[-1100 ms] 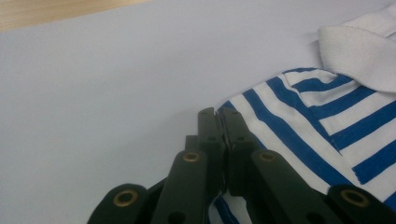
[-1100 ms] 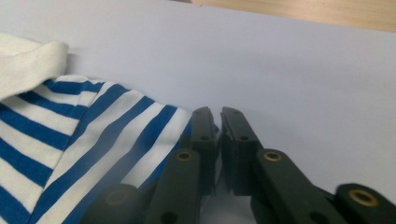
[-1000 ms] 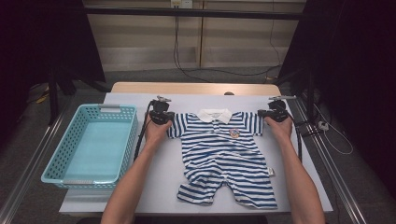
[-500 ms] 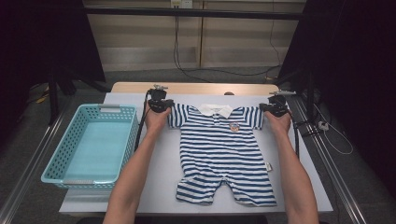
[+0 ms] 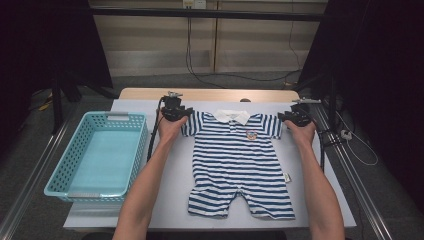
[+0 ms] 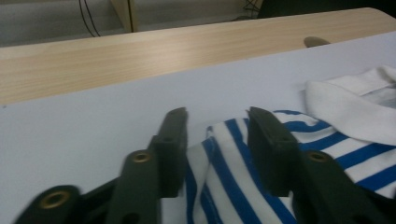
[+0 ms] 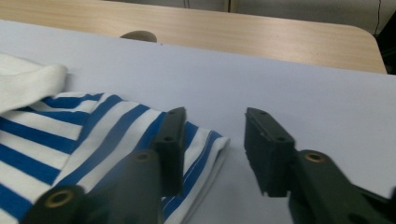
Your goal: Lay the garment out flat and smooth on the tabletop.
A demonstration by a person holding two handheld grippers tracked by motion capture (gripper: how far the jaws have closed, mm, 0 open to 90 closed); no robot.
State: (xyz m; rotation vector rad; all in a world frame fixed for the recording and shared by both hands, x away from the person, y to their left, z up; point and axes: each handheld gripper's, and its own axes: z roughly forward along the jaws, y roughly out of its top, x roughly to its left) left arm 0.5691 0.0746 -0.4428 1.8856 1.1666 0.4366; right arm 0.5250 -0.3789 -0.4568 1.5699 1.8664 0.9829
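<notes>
With both sets of jaws having just been opening, the left gripper (image 5: 173, 111) and right gripper (image 5: 298, 116) stand parted over the sleeves, gripping nothing. A sleeve hem lying between open jaws could snag and drag as a hand lifts away, rumpling the spread. The romper (image 5: 239, 162), blue-and-white striped with a white collar, lies flat mid-table (image 5: 175, 190), legs nearest; a basket (image 5: 95, 155) sits to its left.

No readable text, labels, brands or numbers anywhere. Striped romper (image 5: 239, 160) has a small chest badge (image 5: 248, 134), right of the left gripper's jaws, too small to read; a tiny side tag (image 5: 287, 177) at its hem edge is also illegible.
</notes>
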